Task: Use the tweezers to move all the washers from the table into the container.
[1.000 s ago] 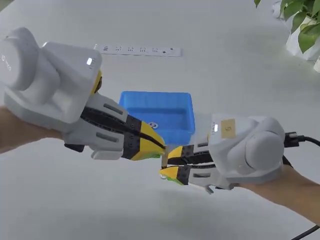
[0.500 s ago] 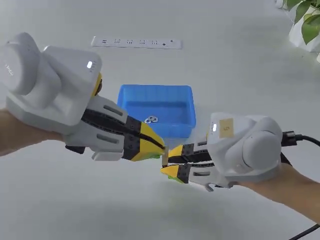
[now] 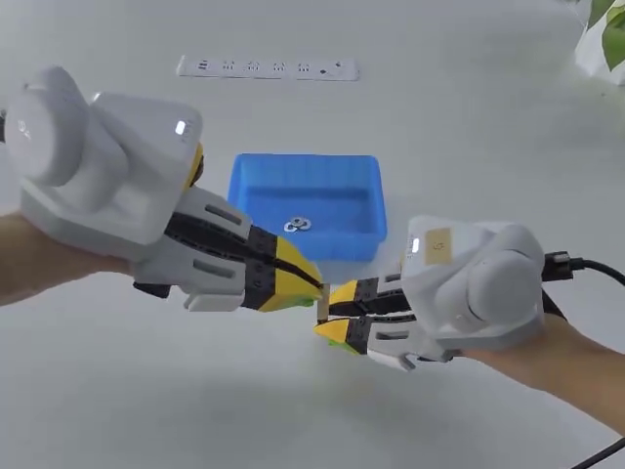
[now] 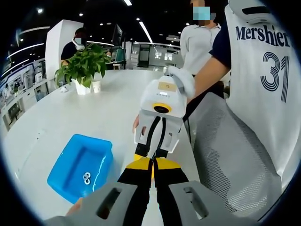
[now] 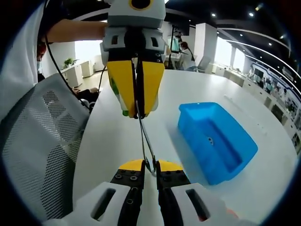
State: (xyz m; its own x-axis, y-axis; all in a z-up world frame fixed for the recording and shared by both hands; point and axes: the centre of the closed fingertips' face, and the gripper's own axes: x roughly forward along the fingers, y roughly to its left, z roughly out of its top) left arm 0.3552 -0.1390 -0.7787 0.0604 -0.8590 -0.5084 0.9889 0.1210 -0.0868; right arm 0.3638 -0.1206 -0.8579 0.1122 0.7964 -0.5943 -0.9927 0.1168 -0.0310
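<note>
Two grips, one tool, above white table point(image 3: 469, 117): blue container point(image 3: 305, 164) at twelve o'clock; left gripper point(image 3: 311, 285) and right gripper point(image 3: 327, 315) tip to tip, each clamped on tweezers point(image 5: 143, 136); washers point(image 3: 298, 227) inside container. Best to secure one hold before loosening other.

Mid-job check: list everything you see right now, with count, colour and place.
container: one, blue, on the table beyond the tongs
washers: two, it seems, silver, touching, inside the container
tweezers: one, grey, held between both tongs
power strip: one, white, far side of the table
plant: one, green, white pot, far end of the table
chair: one, grey mesh, beside the table
table: one, white
left tongs: yellow-tipped, shut on the tweezers
right tongs: yellow-tipped, shut on the tweezers
</note>
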